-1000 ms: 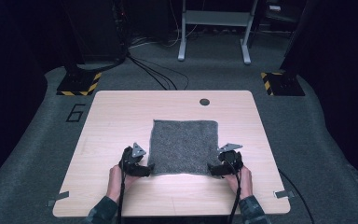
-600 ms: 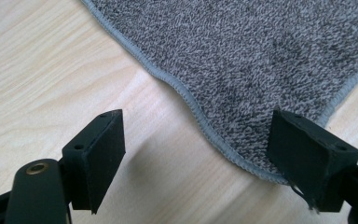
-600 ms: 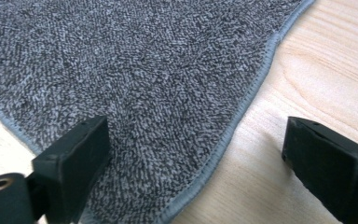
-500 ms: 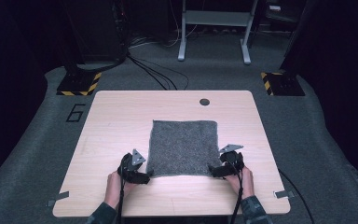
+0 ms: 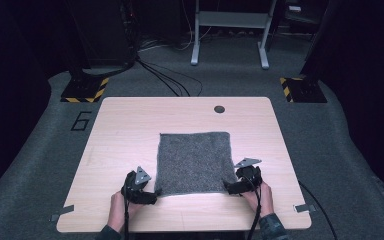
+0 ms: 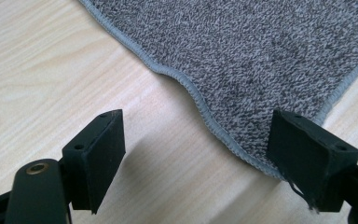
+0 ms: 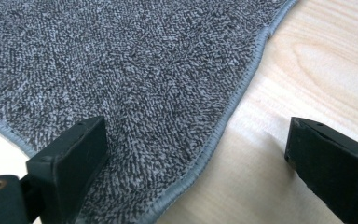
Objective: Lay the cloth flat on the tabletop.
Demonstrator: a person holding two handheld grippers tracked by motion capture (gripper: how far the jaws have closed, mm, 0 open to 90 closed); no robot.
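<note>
grey towel flat on table, uncontained

Cloth on table ctr, L tongs near-left corner, R tongs near-right

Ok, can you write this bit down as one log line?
grey cloth: flat on table | left gripper: open at near-left corner | right gripper: open at near-right corner

Grey cloth: rough looped terry, stitched hem. Bench: smooth matt pale wood-grain. My fingers: matt black plastic.
</note>
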